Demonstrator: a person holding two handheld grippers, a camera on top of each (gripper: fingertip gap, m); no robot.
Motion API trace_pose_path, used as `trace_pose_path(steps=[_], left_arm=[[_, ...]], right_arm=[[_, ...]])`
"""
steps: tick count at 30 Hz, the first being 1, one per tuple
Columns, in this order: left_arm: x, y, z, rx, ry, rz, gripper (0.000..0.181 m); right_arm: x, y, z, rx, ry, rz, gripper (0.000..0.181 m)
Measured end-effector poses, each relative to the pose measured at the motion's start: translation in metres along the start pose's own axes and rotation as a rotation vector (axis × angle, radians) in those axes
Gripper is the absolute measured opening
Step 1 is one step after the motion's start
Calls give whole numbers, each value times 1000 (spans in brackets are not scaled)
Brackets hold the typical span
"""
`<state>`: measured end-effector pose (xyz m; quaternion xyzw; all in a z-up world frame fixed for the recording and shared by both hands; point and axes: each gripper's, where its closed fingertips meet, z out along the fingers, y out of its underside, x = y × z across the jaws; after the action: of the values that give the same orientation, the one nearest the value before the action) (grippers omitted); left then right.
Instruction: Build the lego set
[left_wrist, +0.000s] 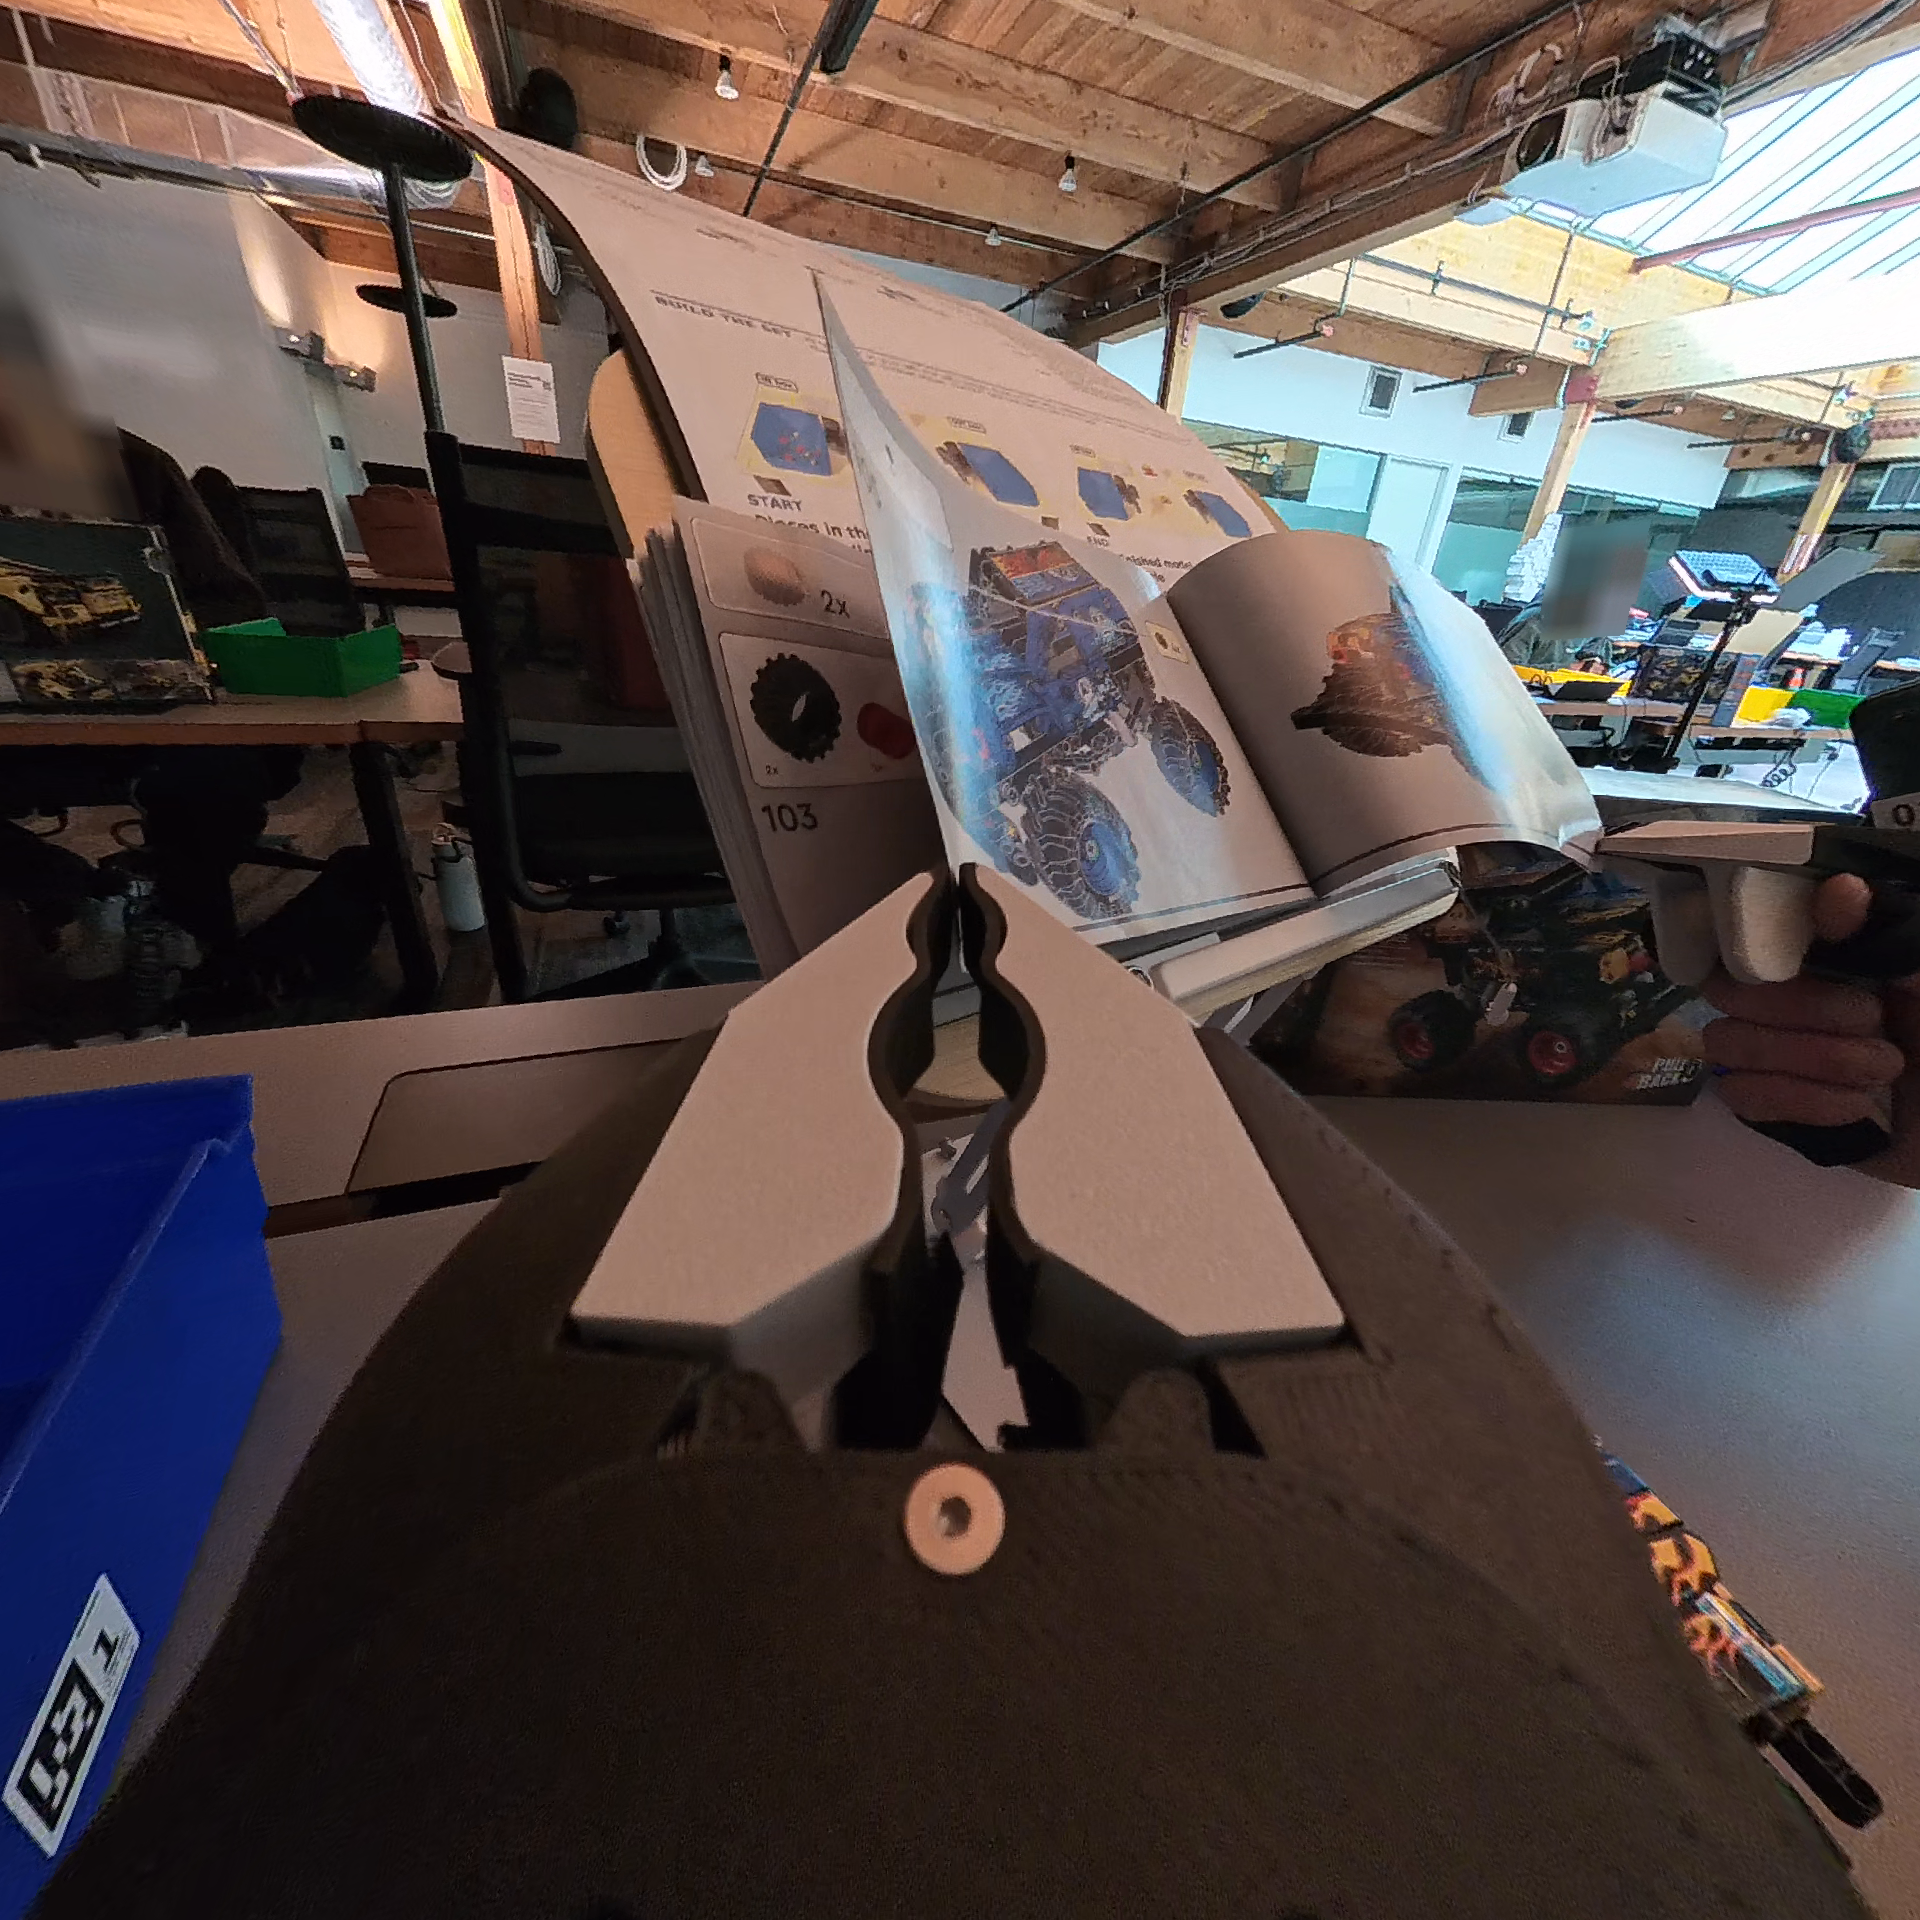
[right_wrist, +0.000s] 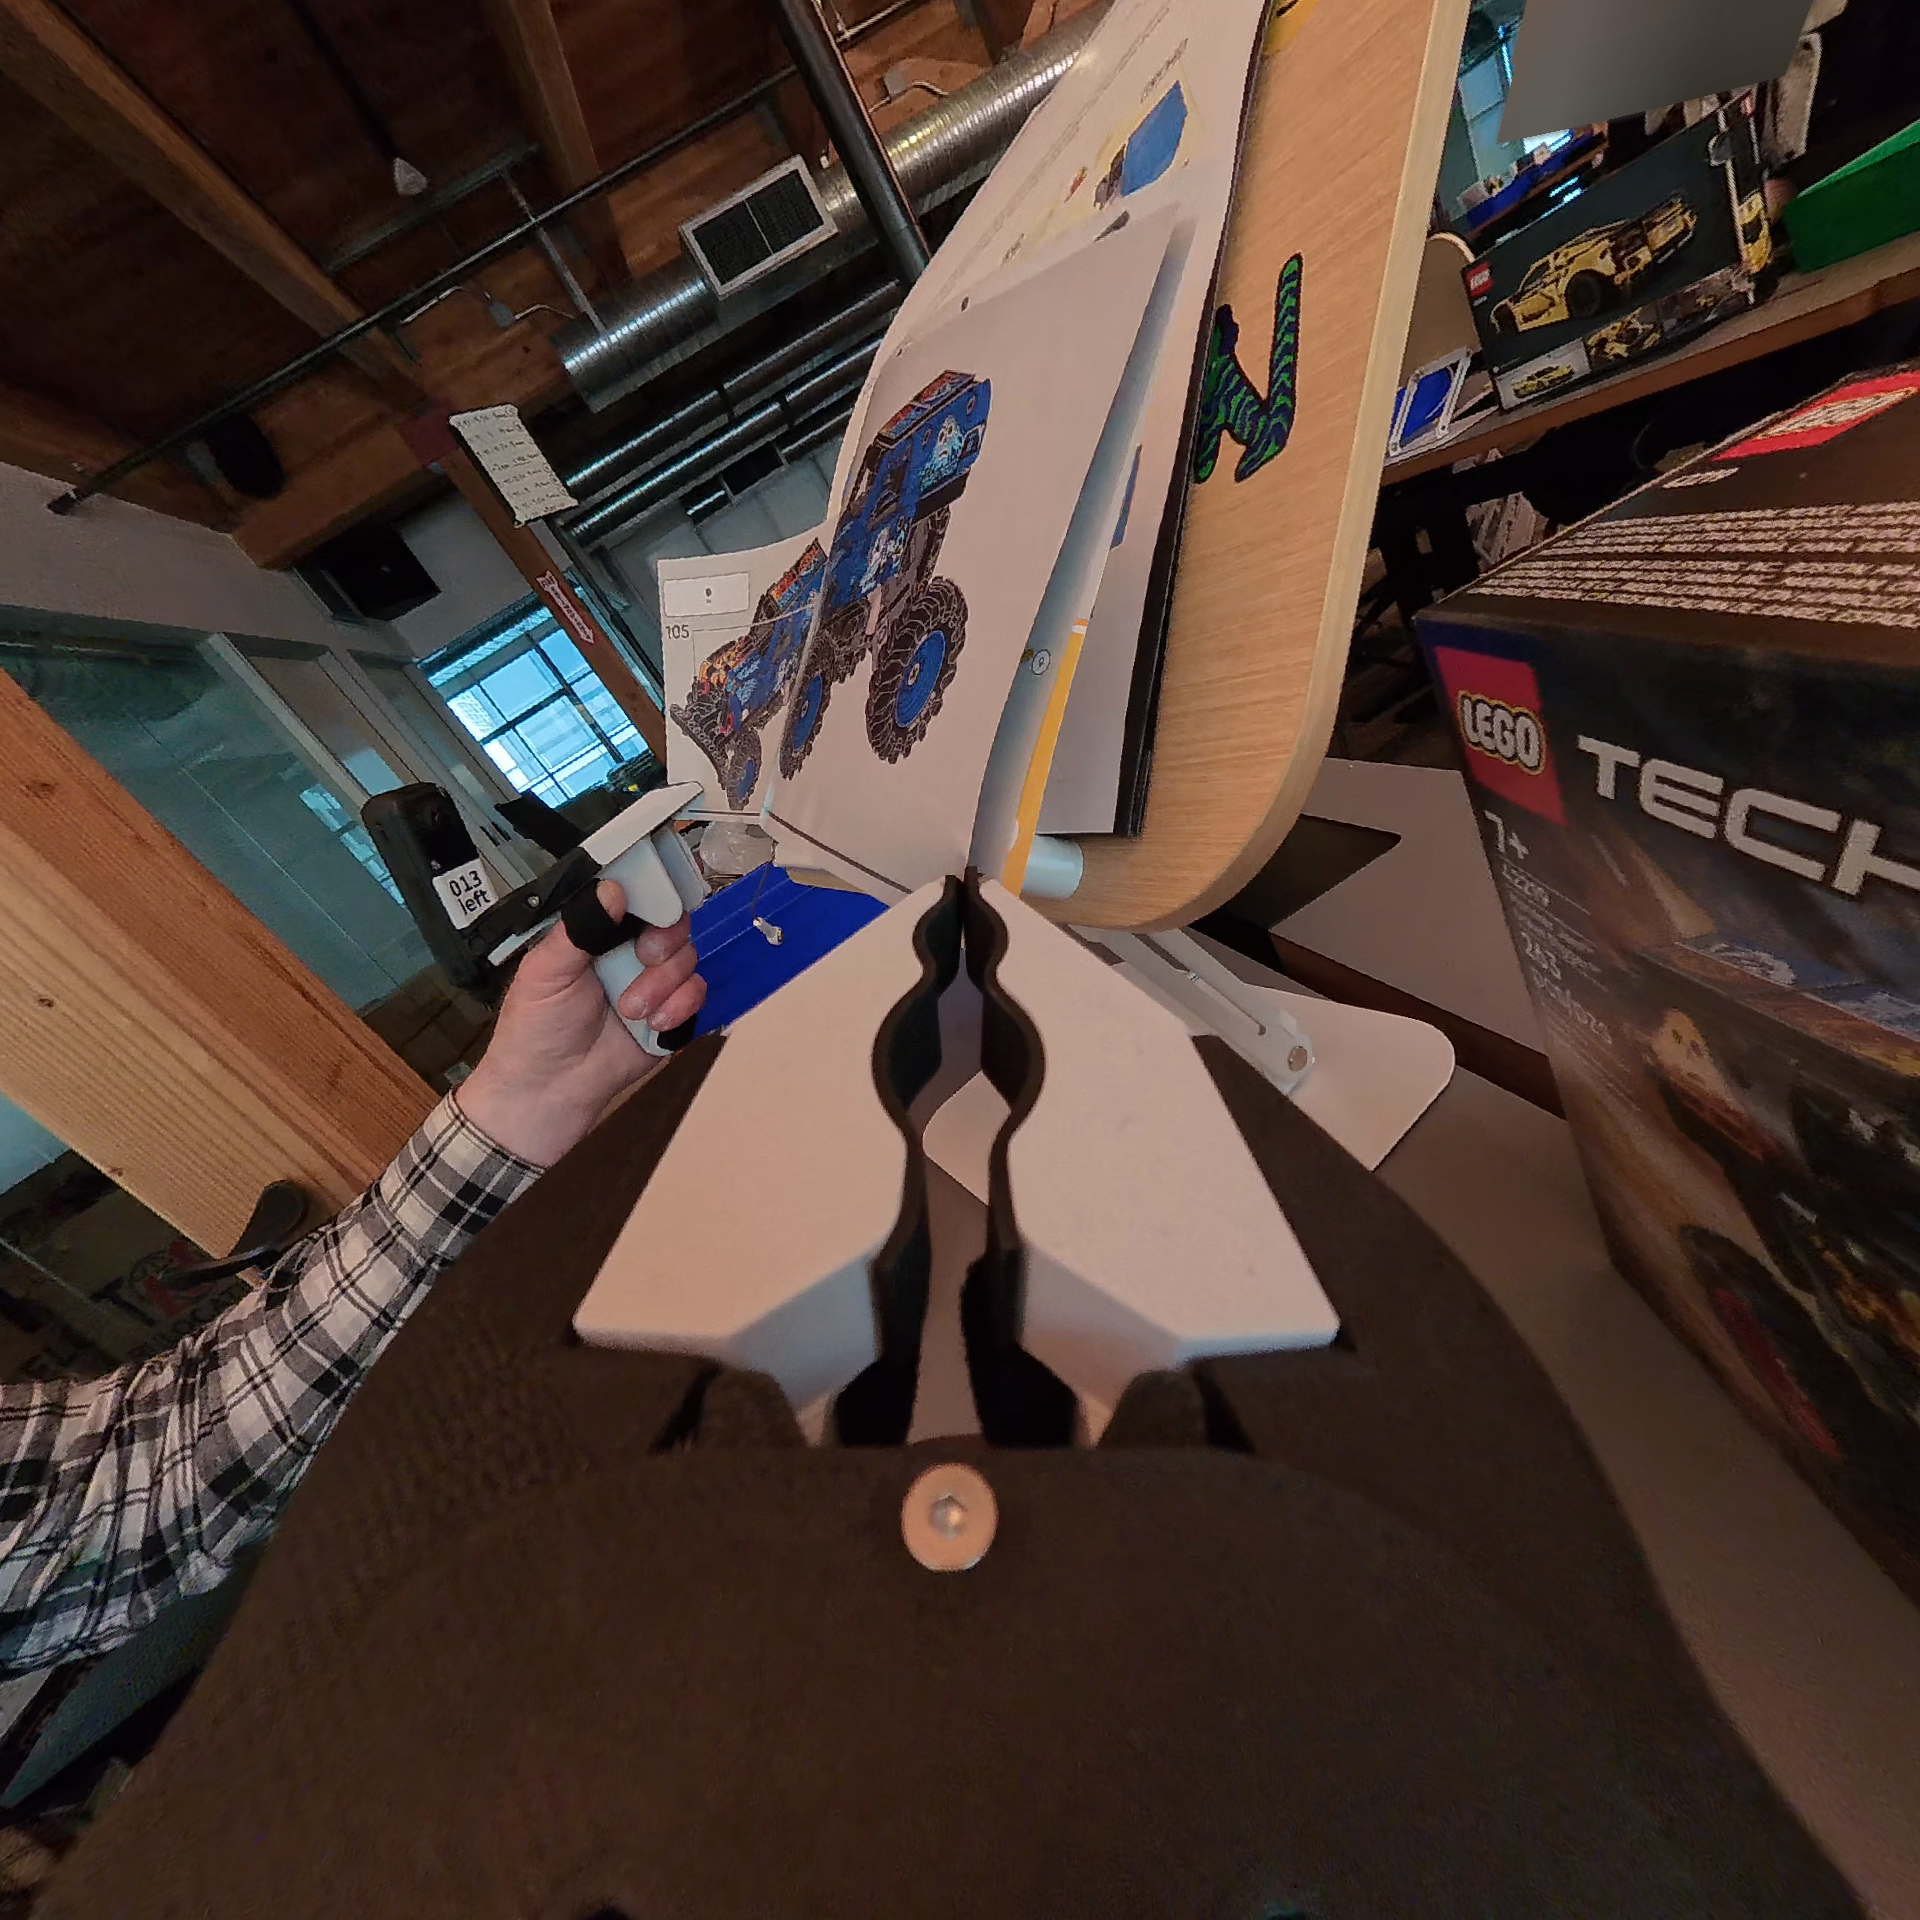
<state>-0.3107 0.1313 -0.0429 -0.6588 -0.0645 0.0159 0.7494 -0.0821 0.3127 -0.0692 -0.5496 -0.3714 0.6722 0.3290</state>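
Two grippers are up at the instruction booklet (left_wrist: 1195, 727) and not one brick is in either. Closest in, the left gripper (left_wrist: 957, 883) has its fingers pinched on the bottom edge of a lifted page, the one showing the finished blue truck. The right gripper (right_wrist: 961, 883) is clenched too, tips meeting at the foot of the booklet where it sits on the stand's ledge; whether a sheet is caught between them I can't tell.

So where does the build stand? My read: late. The open pages carry high step numbers and a picture of the whole truck, which suggests the final steps. But the model itself is not clearly in view. Only a flame-patterned piece (left_wrist: 1725, 1652) peeks out low on the right of the left camera, and I can't say what it belongs to. What's left is hard to judge from here.

Room to move next. A blue bin (left_wrist: 125, 1351) stands just beside the left gripper, its wall close. On the right, the set's big box (right_wrist: 1714, 935) crowds that gripper's side. Between them the worktop (left_wrist: 1662, 1299) lies bare. Straight ahead the wooden board (right_wrist: 1278, 623) leans back with the booklet against it, pages curling forward, so any swing has to clear their loose edges. Beyond that, desks and shelves well apart.
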Motion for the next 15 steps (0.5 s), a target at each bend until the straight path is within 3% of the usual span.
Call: trace_pose_path(steps=[15], left_arm=[[-2,0,-2,3,-7,-4,0]], right_arm=[[-1,-1,-1,2,-4,-3,0]])
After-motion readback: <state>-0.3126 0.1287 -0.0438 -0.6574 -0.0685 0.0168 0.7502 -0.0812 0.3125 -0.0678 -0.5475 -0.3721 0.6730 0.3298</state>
